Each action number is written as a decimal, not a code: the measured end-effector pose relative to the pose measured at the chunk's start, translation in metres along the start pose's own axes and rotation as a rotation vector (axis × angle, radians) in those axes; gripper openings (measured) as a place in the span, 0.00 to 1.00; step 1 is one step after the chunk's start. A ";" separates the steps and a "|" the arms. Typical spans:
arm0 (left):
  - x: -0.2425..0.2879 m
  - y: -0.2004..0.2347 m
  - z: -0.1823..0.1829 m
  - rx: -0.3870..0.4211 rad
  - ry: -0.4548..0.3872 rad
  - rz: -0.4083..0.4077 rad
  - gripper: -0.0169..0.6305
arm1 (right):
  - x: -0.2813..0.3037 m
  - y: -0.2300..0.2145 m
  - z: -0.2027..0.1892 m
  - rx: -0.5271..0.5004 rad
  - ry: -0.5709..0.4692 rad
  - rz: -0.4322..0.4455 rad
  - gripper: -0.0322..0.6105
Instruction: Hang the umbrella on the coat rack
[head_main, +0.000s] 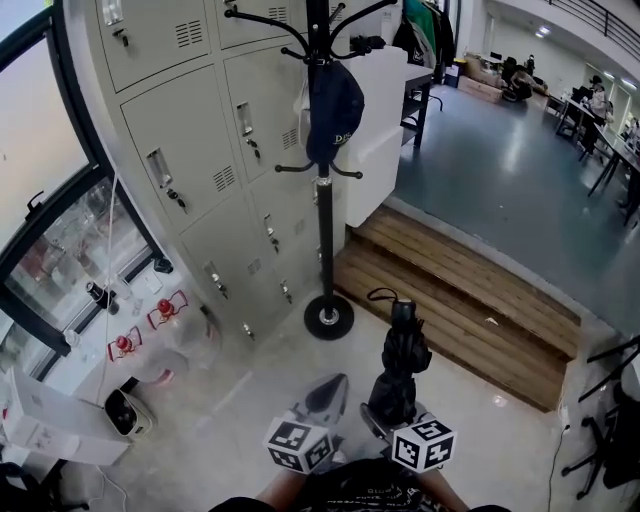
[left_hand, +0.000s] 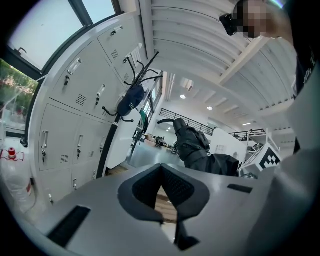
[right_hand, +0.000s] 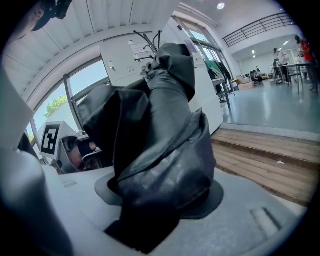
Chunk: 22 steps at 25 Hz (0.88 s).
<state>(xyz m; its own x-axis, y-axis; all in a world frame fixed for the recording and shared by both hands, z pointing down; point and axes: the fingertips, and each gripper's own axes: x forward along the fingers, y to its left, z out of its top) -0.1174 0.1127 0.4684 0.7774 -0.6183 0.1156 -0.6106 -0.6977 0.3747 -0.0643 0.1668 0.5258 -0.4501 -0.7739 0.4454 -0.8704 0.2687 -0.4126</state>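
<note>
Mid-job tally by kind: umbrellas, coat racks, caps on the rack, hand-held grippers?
umbrella: 1
coat rack: 1
cap: 1
hand-held gripper: 2, the left hand-held gripper and the right hand-held gripper
Total: 5
</note>
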 end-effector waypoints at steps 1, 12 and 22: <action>0.002 0.001 0.001 0.000 -0.001 0.001 0.04 | 0.001 -0.001 0.002 0.008 -0.005 0.005 0.44; 0.052 0.017 0.031 -0.021 -0.068 0.055 0.04 | 0.027 -0.039 0.044 0.018 -0.025 0.068 0.44; 0.134 0.042 0.042 0.046 -0.045 0.133 0.04 | 0.070 -0.104 0.097 -0.073 0.018 0.059 0.44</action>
<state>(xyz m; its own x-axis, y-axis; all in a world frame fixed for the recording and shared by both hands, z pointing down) -0.0450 -0.0144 0.4609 0.6826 -0.7209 0.1198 -0.7146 -0.6242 0.3158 0.0145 0.0290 0.5231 -0.5036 -0.7453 0.4369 -0.8544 0.3549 -0.3795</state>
